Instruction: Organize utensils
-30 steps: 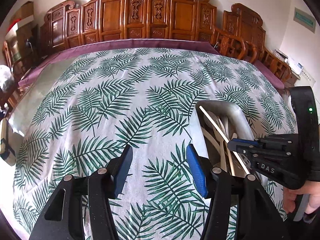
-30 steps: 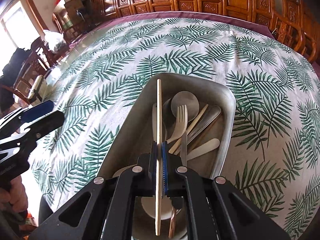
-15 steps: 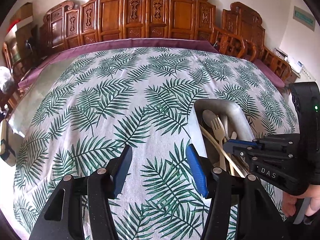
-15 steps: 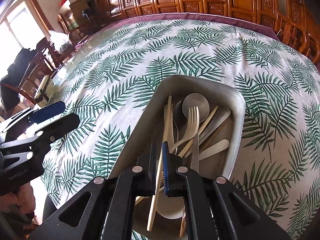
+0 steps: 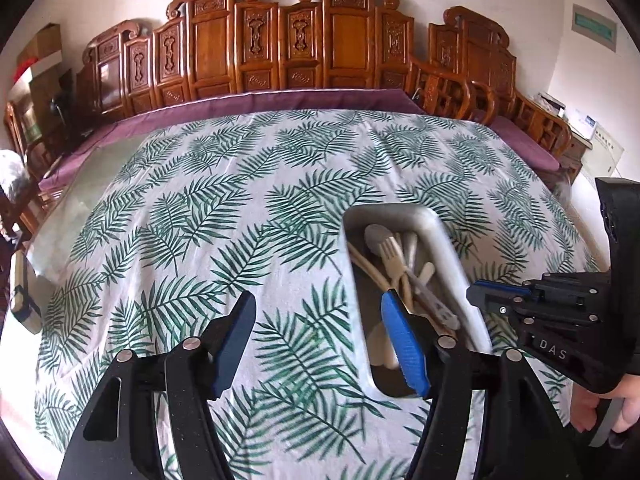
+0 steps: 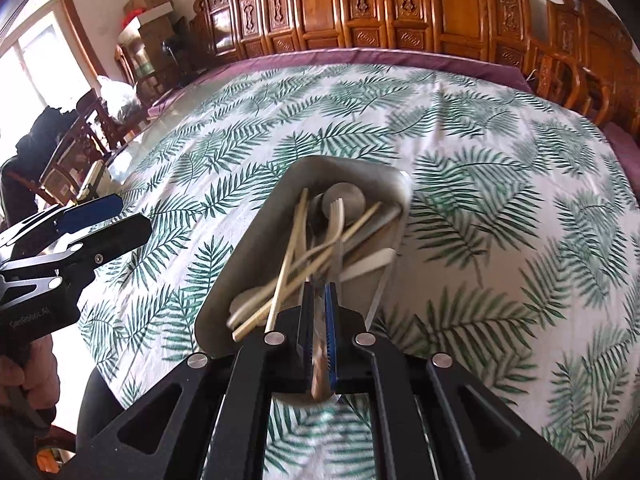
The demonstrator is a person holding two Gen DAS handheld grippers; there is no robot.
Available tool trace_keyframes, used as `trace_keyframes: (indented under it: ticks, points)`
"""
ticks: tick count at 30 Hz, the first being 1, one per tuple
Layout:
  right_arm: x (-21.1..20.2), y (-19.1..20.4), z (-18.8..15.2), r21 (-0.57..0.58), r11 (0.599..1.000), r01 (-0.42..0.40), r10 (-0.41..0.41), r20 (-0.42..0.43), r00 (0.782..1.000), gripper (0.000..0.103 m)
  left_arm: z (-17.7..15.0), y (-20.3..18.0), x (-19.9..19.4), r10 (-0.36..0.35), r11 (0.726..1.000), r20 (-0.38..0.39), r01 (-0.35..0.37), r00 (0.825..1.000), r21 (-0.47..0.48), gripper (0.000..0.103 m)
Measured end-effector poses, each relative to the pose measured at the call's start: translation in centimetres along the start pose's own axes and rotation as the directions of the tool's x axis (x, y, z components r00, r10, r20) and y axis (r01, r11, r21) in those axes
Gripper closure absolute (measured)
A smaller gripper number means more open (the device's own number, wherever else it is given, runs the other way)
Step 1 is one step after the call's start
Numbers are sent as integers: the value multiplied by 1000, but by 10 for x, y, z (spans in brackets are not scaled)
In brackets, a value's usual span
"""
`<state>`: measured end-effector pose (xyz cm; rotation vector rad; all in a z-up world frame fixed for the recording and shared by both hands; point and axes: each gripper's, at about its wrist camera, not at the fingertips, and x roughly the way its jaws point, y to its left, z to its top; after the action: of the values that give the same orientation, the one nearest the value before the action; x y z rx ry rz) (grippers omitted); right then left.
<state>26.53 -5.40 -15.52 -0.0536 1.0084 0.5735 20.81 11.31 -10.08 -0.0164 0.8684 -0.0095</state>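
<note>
Utensils (image 6: 320, 236) are lying in a grey tray (image 6: 256, 248); left gripper (image 5: 320, 336) has just been spreading, empty; right gripper (image 6: 319, 312) is pressed together.

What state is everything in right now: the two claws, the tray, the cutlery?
Left gripper: open, jaws just widened, nothing between them.
Right gripper: shut; blurred brown sliver between its jaws, unclear what.
Tray: flat on the tablecloth, loaded.
Utensils: jumbled, crossing one another inside.
</note>
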Motion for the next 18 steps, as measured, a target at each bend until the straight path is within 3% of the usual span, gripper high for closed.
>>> trace_keyframes:
  ticks: [5, 7, 9, 18]
  points:
    - [-36, -8, -12, 5, 1000, 24, -24, 45, 999, 95, -2, -21, -27, 6, 1000, 39, -7, 999, 21, 16]
    - [-50, -10, -19, 3, 999, 39, -39, 65, 997, 79, -4, -29, -36, -6, 1000, 52, 5, 999, 28, 15]
    - [-63, -11, -26, -9, 998, 70, -69, 96, 993, 53, -5, -37, -42, -1, 999, 72, -2, 997, 43, 15]
    - [-127, -27, -57, 36, 984, 173, -176, 230, 957, 10, -17, -66, -71, -5, 998, 134, -3, 991, 63, 10]
